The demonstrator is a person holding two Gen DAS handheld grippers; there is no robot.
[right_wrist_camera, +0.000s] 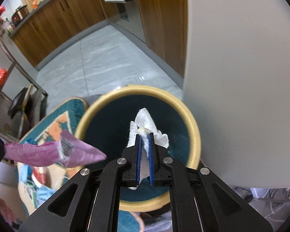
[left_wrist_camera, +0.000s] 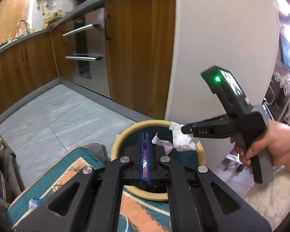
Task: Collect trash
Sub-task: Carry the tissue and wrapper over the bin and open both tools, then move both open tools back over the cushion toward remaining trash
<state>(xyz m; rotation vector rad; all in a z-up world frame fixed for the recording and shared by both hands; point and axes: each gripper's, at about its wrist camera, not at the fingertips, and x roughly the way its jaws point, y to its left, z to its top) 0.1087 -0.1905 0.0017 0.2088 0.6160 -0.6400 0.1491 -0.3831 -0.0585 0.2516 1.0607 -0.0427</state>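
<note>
Left gripper is closed narrowly on a purple wrapper, held over the open mouth of the bin; the same purple wrapper shows in the right wrist view reaching in from the left edge toward the bin. Right gripper is clamped on a crumpled white tissue, with the tissue sticking out past the blue pads and hanging over the dark interior of the bin. In the left wrist view the right gripper pinches the white tissue at the bin's far rim, gripped by the right hand. The bin has a yellow rim and stands on a patterned rug, just beside a white wall panel. A small blue scrap lies on the rug, well apart from the bin. Wooden cabinets line the grey tile floor beyond
</note>
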